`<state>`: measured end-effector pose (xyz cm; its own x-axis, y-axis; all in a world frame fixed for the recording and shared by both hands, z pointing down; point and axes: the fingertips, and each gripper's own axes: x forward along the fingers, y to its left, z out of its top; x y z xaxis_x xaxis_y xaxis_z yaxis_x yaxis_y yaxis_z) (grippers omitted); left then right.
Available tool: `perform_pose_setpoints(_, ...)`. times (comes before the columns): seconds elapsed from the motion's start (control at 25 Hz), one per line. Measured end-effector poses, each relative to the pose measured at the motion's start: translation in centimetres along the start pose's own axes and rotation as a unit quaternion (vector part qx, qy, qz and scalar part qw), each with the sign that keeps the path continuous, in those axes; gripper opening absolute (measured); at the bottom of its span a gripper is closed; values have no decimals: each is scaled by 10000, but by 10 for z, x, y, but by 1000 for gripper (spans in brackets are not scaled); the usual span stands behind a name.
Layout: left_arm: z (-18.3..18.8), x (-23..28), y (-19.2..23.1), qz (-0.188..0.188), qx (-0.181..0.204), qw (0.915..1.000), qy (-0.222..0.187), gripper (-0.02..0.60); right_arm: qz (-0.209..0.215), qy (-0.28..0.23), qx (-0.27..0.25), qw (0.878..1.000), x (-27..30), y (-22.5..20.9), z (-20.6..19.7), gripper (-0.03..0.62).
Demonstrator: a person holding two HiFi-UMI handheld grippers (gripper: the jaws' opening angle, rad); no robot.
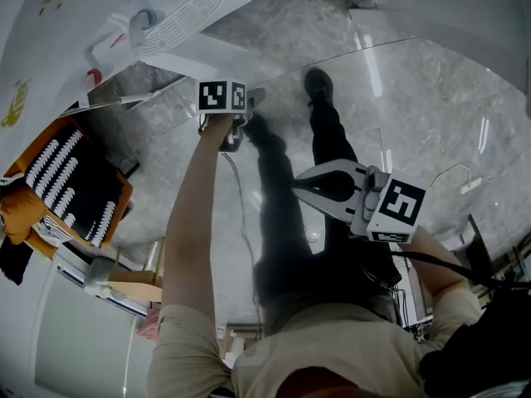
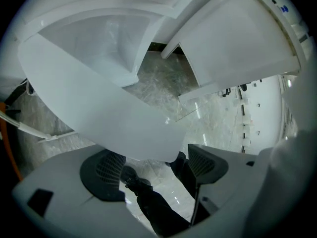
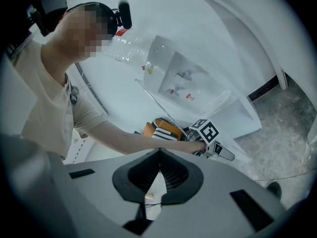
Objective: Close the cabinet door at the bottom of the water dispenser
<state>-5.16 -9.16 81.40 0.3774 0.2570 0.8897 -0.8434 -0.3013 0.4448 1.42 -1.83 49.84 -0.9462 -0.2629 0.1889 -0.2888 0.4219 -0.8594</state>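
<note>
Left tool (image 2: pixel 156 168), jaws spread and empty, has the open cabinet door (image 2: pixel 109 108) just ahead of its pads, so a flat, steady push on the panel's free edge toward the water dispenser (image 3: pixel 185 83) looks best, while the right tool (image 3: pixel 158 171) hangs clenched on nothing.

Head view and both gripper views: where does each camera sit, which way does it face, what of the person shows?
Head view: on the head, facing down at grey marble floor; arms, legs, left tool, right tool.
Left gripper view: on open left tool, facing white cabinet door; legs.
Right gripper view: on shut right tool, facing torso, left arm.
Shared with head view: left tool.
</note>
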Motion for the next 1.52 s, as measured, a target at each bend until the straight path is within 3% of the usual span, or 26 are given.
perform_pose_setpoints(0.44,28,-1,-16,-120,257,9983,-515,357,-20,46,9,10000,0,0,-2,14)
perform_pose_setpoints(0.92,45,0,-23,26,854,9938,-715,357,-84,1,32,10000,0,-4,2,14)
perform_pose_setpoints(1.52,76,-3,-28,217,1271,9868,-977,357,-119,-1,66,9999,-1,-9,6,14)
